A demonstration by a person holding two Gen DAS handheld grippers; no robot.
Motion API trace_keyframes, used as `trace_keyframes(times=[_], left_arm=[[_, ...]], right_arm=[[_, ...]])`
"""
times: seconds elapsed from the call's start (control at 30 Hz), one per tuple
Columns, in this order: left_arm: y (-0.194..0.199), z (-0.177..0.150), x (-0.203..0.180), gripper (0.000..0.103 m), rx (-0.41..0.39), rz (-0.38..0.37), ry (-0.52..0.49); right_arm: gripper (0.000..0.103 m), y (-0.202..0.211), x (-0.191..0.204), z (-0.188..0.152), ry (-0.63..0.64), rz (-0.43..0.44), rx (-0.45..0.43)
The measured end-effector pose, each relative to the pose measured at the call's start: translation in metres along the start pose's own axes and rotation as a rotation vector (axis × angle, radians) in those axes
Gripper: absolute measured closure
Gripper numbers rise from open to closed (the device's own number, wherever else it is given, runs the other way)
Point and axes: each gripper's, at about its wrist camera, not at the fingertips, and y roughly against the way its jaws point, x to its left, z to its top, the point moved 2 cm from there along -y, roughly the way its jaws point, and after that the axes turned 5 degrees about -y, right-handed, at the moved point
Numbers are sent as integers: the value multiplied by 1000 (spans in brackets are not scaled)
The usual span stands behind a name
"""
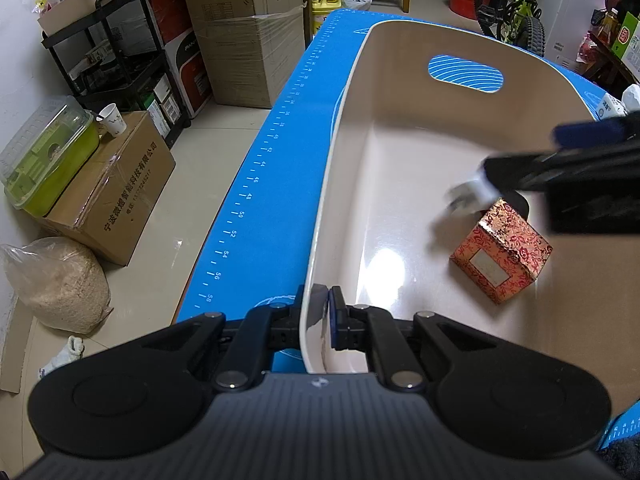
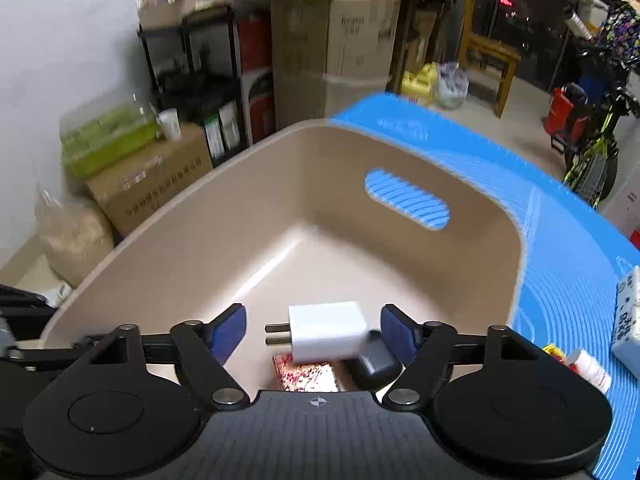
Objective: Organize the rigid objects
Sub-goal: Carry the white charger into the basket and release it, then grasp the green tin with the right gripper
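Observation:
A beige plastic bin [image 1: 344, 120] with a handle slot stands on a blue mat [image 1: 280, 120]. My left gripper [image 1: 318, 312] is shut on the bin's near wall. Inside lies a red-and-gold patterned box [image 1: 500, 252]. My right gripper [image 2: 312, 330] is open above the bin; a white plug adapter [image 2: 328, 330] is between its fingers, touching neither pad, over the patterned box [image 2: 306, 376] and a dark rounded object [image 2: 376, 358]. In the left wrist view the right gripper [image 1: 560, 168] reaches in from the right, with the adapter [image 1: 470, 194] blurred below it.
On the mat right of the bin lie a white carton [image 2: 628, 320] and a small white bottle [image 2: 592, 368]. Cardboard boxes [image 1: 116, 184], a black shelf [image 1: 116, 52], a green container [image 1: 44, 160] and a sack [image 1: 60, 284] stand on the floor to the left. A bicycle [image 1: 516, 8] stands behind.

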Motion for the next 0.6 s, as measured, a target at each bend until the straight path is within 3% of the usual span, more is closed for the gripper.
trace_keyframes(times=[0.2, 0.37, 0.6], left_arm=[[0, -1, 2, 91, 0, -1, -1], [1, -1, 2, 91, 0, -1, -1], [1, -1, 3, 91, 1, 2, -1]], right_arm=[[14, 41, -36, 9, -2, -1, -75], [8, 67, -74, 6, 23, -77, -122], [7, 52, -137, -23, -3, -214, -42]])
